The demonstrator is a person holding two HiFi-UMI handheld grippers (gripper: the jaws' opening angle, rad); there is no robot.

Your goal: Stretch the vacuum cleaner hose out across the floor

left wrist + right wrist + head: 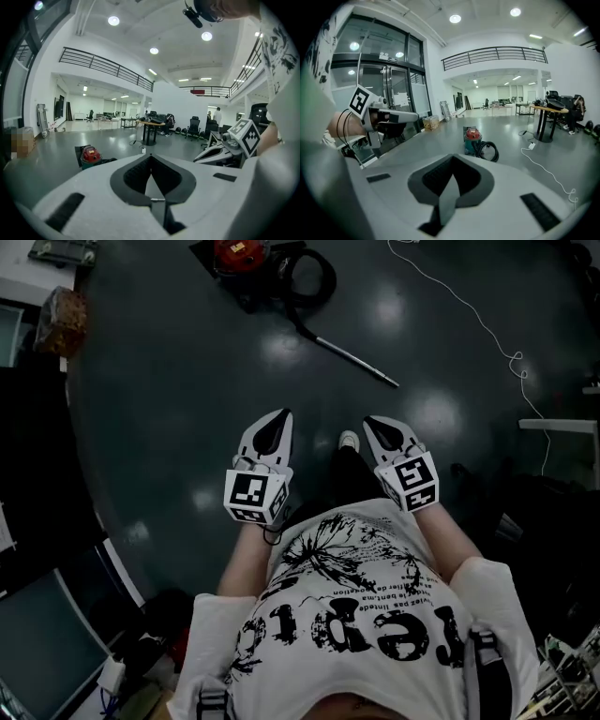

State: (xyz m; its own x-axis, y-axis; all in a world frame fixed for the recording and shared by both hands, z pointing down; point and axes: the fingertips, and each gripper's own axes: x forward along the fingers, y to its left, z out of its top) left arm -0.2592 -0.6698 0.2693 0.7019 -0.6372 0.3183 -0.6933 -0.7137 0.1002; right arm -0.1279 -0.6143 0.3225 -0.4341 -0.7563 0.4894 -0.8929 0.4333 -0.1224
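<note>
Hose (326, 287) lay coiled in a black loop just beside the red vacuum cleaner (239, 253), at 12 o'clock on the dark floor (169, 409). Its metal wand (352, 357) ran out toward 4 o'clock. The left claw (281, 420) and right claw (370, 423) were held side by side at centre, well apart from the hose. Each had its jaws fully together with nothing between them. A white cable (473, 315) trailed at 1 o'clock.

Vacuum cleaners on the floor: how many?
1. The red vacuum cleaner sits at the head view's top edge, its black hose coiled beside it. More could be hidden off-frame.
</note>
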